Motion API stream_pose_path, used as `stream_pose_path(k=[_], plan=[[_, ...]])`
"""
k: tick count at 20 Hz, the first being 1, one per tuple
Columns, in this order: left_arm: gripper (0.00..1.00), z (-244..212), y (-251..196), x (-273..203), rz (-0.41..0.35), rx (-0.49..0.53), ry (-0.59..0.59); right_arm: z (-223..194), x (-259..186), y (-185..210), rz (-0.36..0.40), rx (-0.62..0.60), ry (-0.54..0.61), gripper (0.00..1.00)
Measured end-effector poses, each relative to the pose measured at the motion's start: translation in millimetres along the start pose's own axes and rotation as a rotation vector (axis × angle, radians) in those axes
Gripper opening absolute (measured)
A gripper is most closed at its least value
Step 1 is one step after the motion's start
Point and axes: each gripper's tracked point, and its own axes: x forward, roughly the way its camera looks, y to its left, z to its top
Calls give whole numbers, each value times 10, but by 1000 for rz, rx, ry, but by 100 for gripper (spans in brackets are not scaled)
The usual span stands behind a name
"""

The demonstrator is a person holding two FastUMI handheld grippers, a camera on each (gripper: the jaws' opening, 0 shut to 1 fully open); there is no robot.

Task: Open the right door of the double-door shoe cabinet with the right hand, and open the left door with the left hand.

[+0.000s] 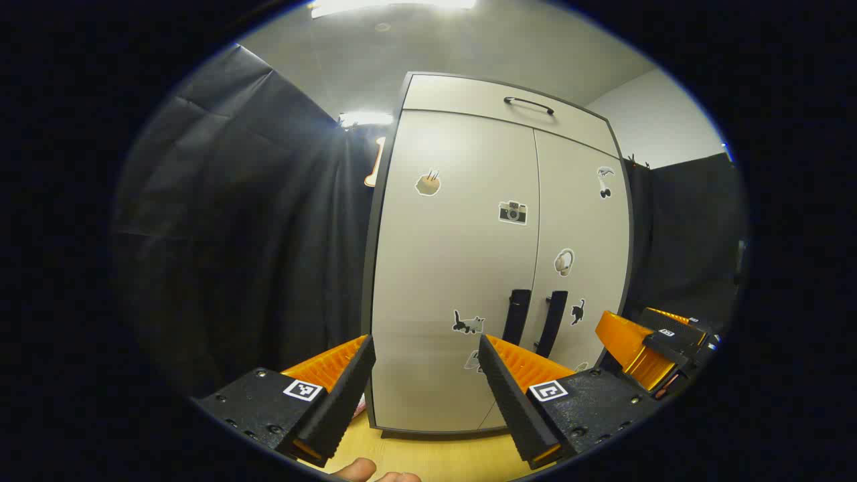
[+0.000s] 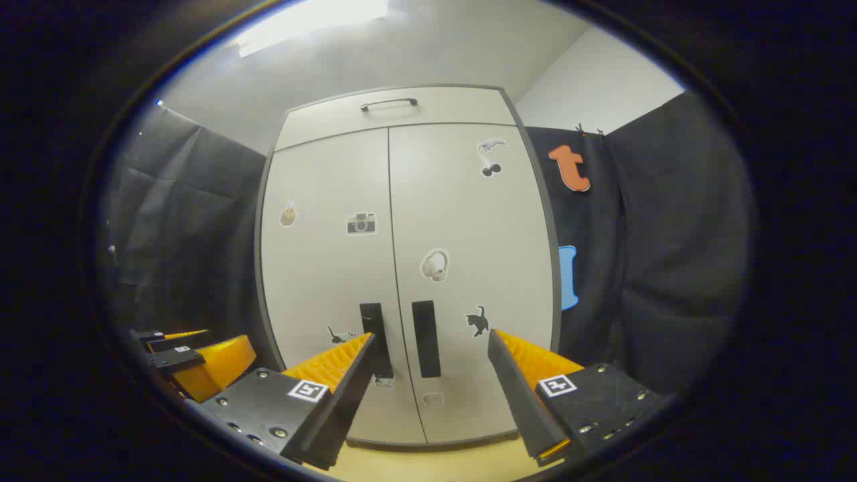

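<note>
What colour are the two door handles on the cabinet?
Black; both handles stand clearest against the pale doors in the right gripper view.

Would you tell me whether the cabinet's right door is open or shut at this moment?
Shut. The right door lies flush with the left door, only a thin seam between them, and the right claw hangs open, short of its handle.

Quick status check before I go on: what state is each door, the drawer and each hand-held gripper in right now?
Left door: closed.
Right door: closed.
Top drawer: closed.
Left handle: untouched.
Right handle: untouched.
Left hand-held gripper: open, holding nothing, short of the cabinet.
Right hand-held gripper: open, holding nothing, facing the handles.
</note>
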Motion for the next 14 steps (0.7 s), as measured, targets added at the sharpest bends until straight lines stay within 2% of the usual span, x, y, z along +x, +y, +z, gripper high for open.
stream_pose_path(k=[1, 2, 3, 4, 5, 6, 7, 11, 12, 14], plan=[[96, -6, 21, 17, 4, -1, 1, 0, -7, -7, -6, 3, 4, 98], [96, -14, 34, 28, 7, -2, 2, 2, -5, -15, -9, 2, 6, 82], [96, -19, 38, 38, 7, -5, 2, -10, 6, -12, -13, -6, 7, 79], [100, -17, 32, 49, 6, -7, 1, -19, 23, -17, -14, -14, 9, 84], [96, -27, 26, 59, 4, -8, 4, -24, 30, -15, -13, -18, 10, 80], [96, -33, 18, 71, 1, -7, 5, -30, 42, -10, -11, -16, 12, 84], [99, -29, 9, 80, 0, -5, 4, -33, 62, -6, -9, -13, 12, 84], [96, -10, 22, 102, 3, 11, -8, -60, 142, -8, -11, -17, 20, 84], [96, -13, 24, 115, 5, 12, -8, -72, 154, -15, -13, -19, 21, 80], [96, -18, 34, 127, 6, 10, -7, -95, 180, -18, -14, -22, 26, 80]])
